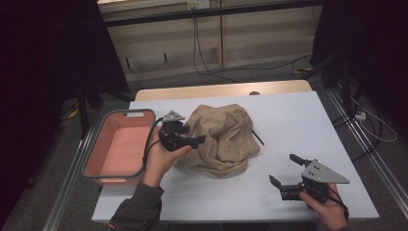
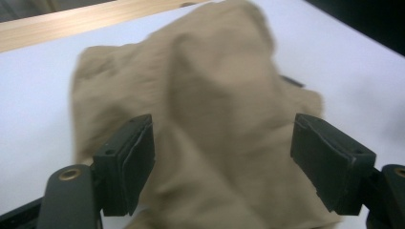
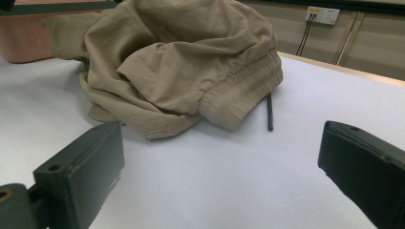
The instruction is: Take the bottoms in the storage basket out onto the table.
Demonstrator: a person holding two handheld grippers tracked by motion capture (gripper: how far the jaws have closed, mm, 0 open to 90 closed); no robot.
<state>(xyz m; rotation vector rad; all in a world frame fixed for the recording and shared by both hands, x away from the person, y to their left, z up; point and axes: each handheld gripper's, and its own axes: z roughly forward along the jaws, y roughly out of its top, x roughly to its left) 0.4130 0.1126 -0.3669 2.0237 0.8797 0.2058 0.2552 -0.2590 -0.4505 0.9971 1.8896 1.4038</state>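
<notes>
Early stage: tan garment (image 1: 222, 137) is still lying crumpled mid-frame on the desk (image 1: 298, 125), pink bin (image 1: 120, 147) at left sitting empty. Left hand-held gripper (image 2: 222, 164) is straddling the cloth, jaws apart, probably not pinching yet. Right hand-held gripper (image 1: 286, 169) is idling lower right, jaws apart.

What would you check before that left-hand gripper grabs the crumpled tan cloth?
1. Left gripper jaws wide enough to take a fold: ok, open.
2. Crumpled tan cloth garment between those jaws: ok; whether the pads touch it, cannot tell.
3. Right gripper out of the way: ok, open, apart from the garment on the white table.
4. Pink plastic bin with grey rim has room: ok, looks empty.
5. Black drawstring free: cannot tell; its upper end runs under the waistband.
</notes>
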